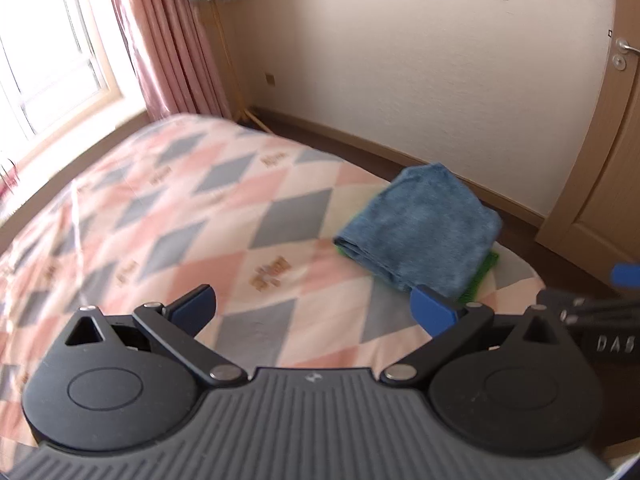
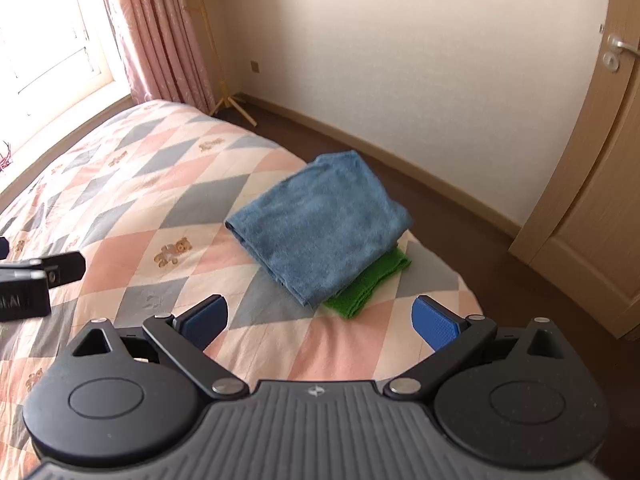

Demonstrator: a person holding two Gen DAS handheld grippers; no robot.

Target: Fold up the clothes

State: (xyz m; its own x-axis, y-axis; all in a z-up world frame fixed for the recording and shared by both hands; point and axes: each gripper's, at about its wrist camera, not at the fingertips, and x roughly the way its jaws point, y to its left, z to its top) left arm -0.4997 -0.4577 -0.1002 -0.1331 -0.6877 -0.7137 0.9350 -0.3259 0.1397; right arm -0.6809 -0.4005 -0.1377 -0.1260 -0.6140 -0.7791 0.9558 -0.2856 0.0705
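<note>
A folded blue cloth (image 2: pixel 320 220) lies on a folded green cloth (image 2: pixel 370 280) near the bed's right corner. Both also show in the left wrist view: the blue cloth (image 1: pixel 420 224) on the green cloth (image 1: pixel 480 276). My left gripper (image 1: pixel 314 308) is open and empty, above the quilt to the left of the pile. My right gripper (image 2: pixel 320 320) is open and empty, just in front of the pile. The right gripper's body shows at the right edge of the left wrist view (image 1: pixel 600 316); the left one shows at the left edge of the right wrist view (image 2: pixel 32 280).
The bed (image 2: pixel 140 184) has a pink, grey and white diamond quilt with bear prints. Dark floor (image 2: pixel 460 216) runs past its far and right edges. A wooden door (image 2: pixel 592 208) is at the right, pink curtains (image 2: pixel 160 32) and a window at the left, a yellow coat stand (image 2: pixel 224 92) beyond.
</note>
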